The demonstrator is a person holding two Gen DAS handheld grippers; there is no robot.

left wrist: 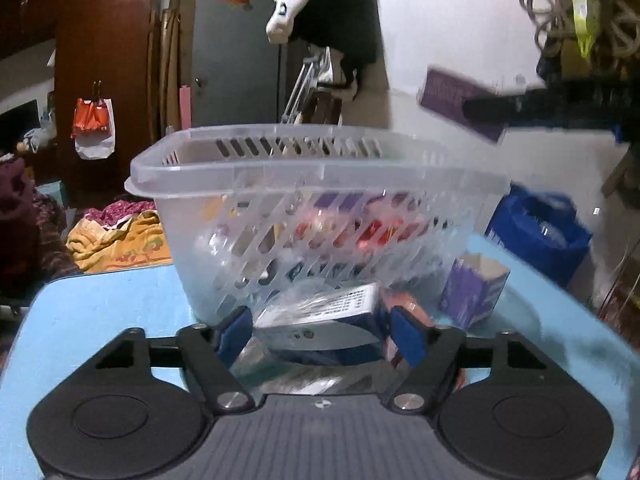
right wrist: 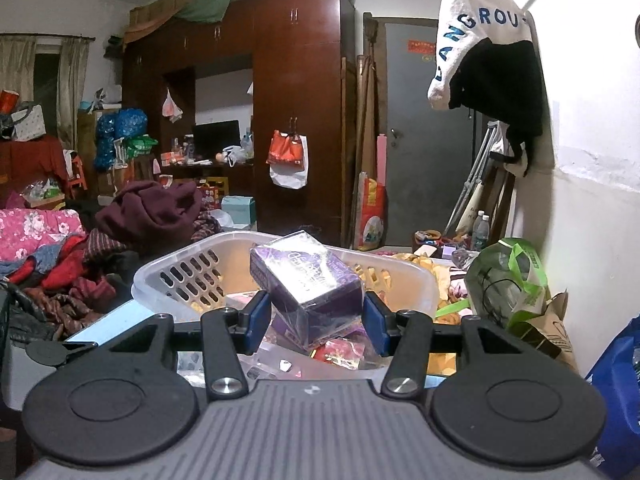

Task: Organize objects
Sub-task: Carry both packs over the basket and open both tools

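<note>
Blue table [left wrist: 100, 308], one clear basket [left wrist: 320, 168] — two grippers, one box each

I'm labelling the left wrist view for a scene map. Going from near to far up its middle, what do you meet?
Left tongs → white-and-blue box between their fingers → clear slotted basket on the blue table → grey door at the back.

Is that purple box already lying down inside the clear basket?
No, the purple box is gripped by the right gripper, held above the clear basket.
</note>
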